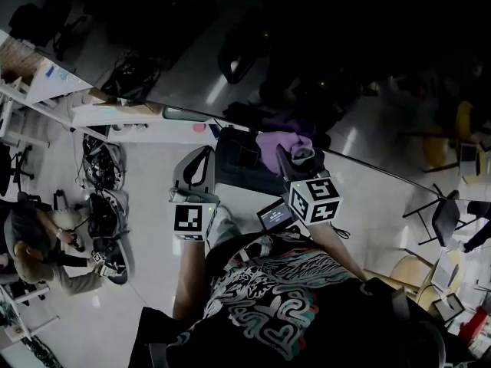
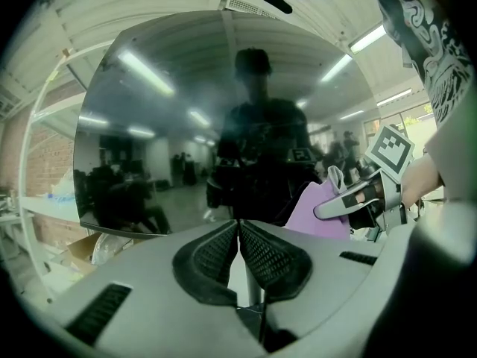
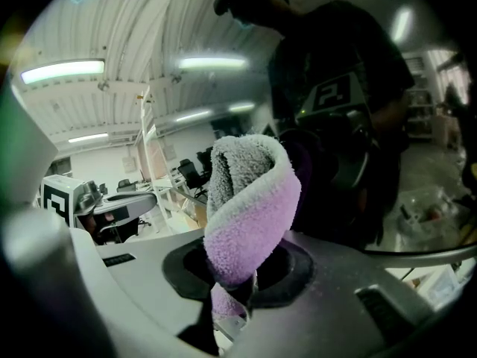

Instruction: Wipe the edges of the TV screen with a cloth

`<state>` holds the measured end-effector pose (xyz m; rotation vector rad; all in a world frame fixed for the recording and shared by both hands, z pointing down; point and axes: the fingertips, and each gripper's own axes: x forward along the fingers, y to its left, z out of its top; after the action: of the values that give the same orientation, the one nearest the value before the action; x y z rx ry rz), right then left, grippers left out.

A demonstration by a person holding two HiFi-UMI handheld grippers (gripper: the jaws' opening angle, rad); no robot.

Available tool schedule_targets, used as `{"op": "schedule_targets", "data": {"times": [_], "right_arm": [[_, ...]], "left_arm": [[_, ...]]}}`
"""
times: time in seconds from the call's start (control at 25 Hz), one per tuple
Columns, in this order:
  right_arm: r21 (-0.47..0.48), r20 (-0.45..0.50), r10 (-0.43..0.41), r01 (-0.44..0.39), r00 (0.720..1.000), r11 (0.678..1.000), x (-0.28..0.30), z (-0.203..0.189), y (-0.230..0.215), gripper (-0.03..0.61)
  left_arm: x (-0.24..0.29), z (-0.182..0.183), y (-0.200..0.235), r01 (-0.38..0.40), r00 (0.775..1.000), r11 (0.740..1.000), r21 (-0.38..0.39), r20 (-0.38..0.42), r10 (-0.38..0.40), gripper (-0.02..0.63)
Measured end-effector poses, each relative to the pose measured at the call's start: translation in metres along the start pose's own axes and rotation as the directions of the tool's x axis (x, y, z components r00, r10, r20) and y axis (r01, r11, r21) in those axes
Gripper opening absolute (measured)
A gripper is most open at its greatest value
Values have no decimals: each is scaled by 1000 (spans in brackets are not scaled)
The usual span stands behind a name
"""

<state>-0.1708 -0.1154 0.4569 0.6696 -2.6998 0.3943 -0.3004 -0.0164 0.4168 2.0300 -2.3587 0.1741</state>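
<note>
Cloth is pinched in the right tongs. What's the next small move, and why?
Probably ease the right tongs forward to press the purple cloth onto the lower right edge of the TV screen: it is clamped and near that corner, but contact isn't clear. The left tongs are shut and empty.

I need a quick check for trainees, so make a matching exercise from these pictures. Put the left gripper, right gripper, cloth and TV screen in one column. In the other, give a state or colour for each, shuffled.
Column one:
1. left gripper
2. right gripper
3. cloth
4. TV screen

Column two:
A. purple and grey
B. shut, with nothing between its jaws
C. dark, mirroring the ceiling lights
D. jaws clamped on a soft fold

Pairs: 1-B, 2-D, 3-A, 4-C.
</note>
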Motion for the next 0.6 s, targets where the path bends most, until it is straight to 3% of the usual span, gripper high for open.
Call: {"op": "schedule_targets", "data": {"times": [0.2,0.32,0.48,0.6], "right_arm": [[1,-3,-16,16,1000,1000,6,3,6,97],[2,-8,-25,25,1000,1000,12,3,10,97],[8,-6,-37,37,999,999,20,3,16,97],[13,-4,-45,45,999,999,27,4,22,97]], "left_arm": [[0,-1,13,13,1000,1000,-3,2,-13,23],[0,-12,21,26,999,1000,15,-45,-25,23],[2,-5,33,19,1000,1000,-16,11,-19,23],[-2,-16,45,30,999,1000,3,-32,-30,23]]}}
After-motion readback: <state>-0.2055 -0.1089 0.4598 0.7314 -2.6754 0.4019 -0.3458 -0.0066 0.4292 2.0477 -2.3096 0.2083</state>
